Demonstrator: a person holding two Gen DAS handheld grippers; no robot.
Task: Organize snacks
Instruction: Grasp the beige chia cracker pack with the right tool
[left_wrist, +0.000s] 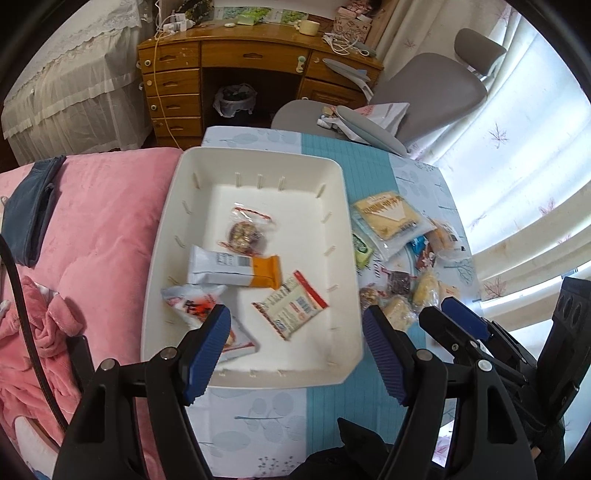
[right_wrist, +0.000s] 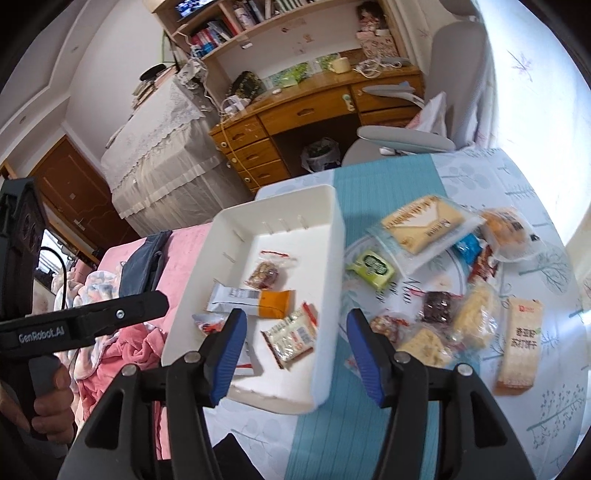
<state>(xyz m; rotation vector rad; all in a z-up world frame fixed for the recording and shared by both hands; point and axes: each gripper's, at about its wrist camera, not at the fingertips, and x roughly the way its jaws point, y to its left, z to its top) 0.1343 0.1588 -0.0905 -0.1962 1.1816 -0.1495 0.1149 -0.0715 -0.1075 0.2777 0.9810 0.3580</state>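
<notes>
Left gripper (left_wrist: 295, 347) and right gripper (right_wrist: 295, 350), both angled downward, jaws apart, empty

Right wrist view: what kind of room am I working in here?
Most likely a bedroom or study at home. A wooden desk with drawers and a bookshelf stand at the back, a grey swivel chair is nearby, and pink bedding lies beside the table.

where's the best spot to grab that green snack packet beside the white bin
Take the green packet across its short width, coming straight down from above. It lies flat on the table, clear of the white bin, but its far edge sits by the big cracker bag, so close on the two free long edges.
</notes>
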